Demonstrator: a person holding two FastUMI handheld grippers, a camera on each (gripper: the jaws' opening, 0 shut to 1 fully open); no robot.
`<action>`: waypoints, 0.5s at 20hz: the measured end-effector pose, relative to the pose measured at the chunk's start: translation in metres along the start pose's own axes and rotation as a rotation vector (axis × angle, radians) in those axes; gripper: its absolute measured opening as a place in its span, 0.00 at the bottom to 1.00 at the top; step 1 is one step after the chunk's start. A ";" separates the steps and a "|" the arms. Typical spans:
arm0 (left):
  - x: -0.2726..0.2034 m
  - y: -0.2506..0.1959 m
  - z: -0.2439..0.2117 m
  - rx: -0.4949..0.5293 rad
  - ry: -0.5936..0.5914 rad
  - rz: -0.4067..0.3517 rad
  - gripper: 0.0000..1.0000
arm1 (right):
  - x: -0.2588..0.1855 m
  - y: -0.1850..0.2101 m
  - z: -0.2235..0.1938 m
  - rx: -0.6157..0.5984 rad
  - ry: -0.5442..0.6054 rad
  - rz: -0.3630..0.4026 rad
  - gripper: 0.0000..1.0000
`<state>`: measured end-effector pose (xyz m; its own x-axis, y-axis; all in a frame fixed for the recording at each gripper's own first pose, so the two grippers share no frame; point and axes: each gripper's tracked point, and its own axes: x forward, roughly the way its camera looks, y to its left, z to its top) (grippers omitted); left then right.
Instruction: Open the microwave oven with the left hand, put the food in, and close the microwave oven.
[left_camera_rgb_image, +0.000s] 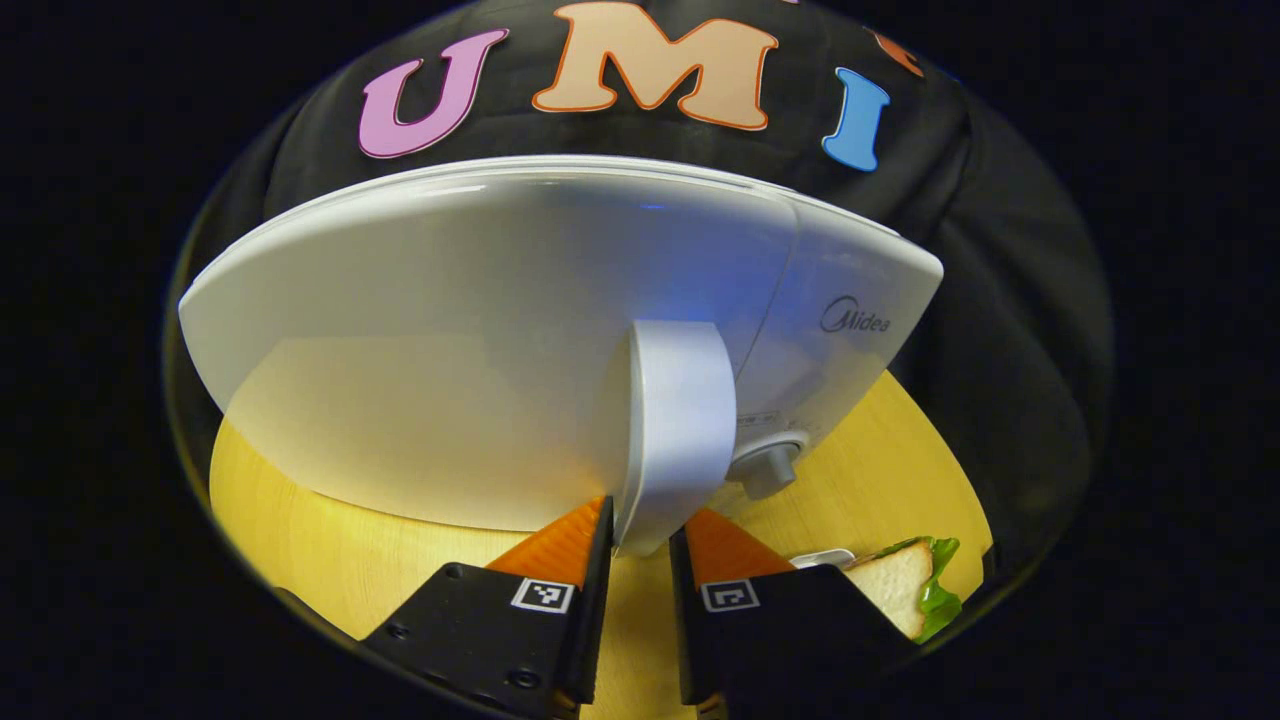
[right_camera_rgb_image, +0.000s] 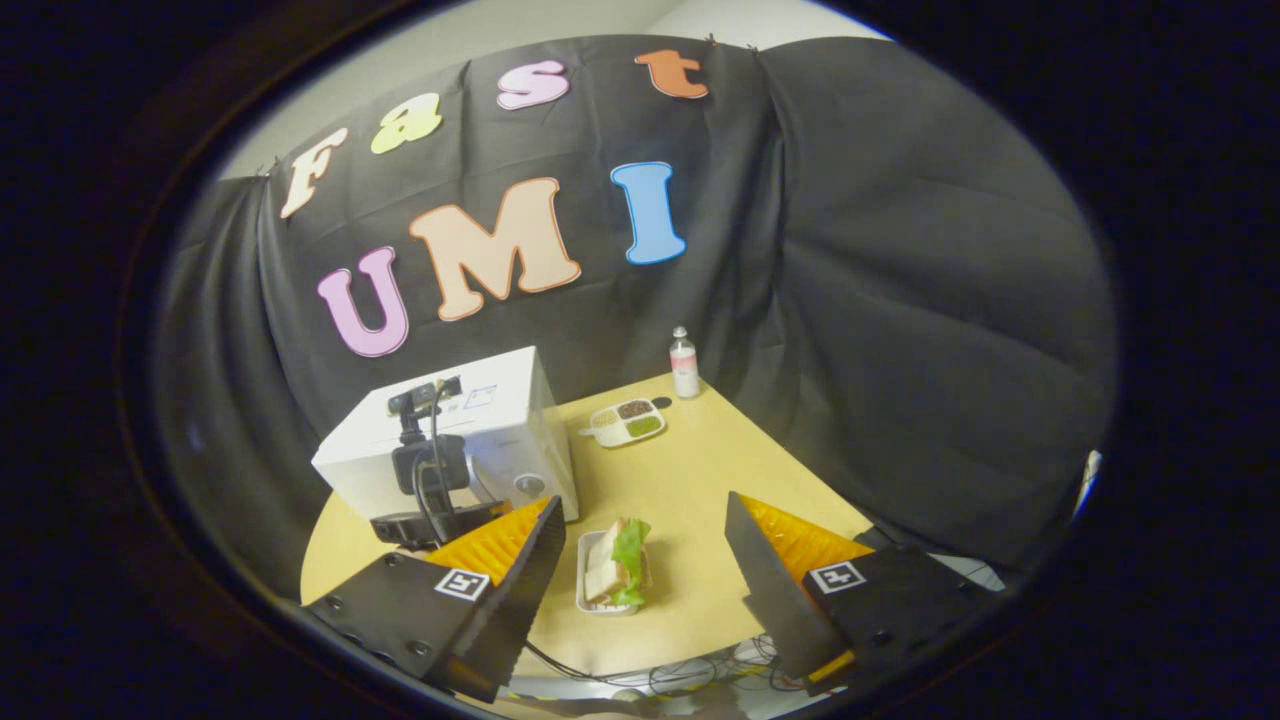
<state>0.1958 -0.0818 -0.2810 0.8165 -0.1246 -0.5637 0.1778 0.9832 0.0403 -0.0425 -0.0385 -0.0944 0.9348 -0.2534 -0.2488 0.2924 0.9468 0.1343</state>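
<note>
My left gripper (left_camera_rgb_image: 640, 545) has its jaws narrow around the white door handle (left_camera_rgb_image: 672, 430), maybe just touching, ready to pull the microwave (left_camera_rgb_image: 480, 340) open; my right gripper (right_camera_rgb_image: 645, 560) waits wide above the sandwich (right_camera_rgb_image: 618, 570) on the table (right_camera_rgb_image: 700, 480).

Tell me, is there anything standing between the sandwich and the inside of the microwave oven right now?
Yes: the microwave oven door is shut. The left tongs straddle its handle, not yet pulling it open. On the table, nothing visible lies between the sandwich in its tray and the oven front. The right tongs hang open above it.
</note>
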 end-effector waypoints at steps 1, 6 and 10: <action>0.001 0.000 0.000 0.028 -0.002 0.012 0.30 | 0.000 -0.001 0.000 -0.003 -0.001 0.003 0.99; 0.002 0.000 -0.001 0.033 0.002 0.037 0.21 | 0.001 0.000 0.000 -0.005 -0.002 0.022 0.99; -0.001 0.001 -0.002 0.018 0.001 0.036 0.15 | -0.004 0.000 -0.007 -0.014 0.005 0.033 0.99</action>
<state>0.1940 -0.0808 -0.2826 0.8218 -0.0891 -0.5628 0.1582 0.9845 0.0752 -0.0476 -0.0360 -0.1002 0.9429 -0.2207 -0.2493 0.2583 0.9573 0.1295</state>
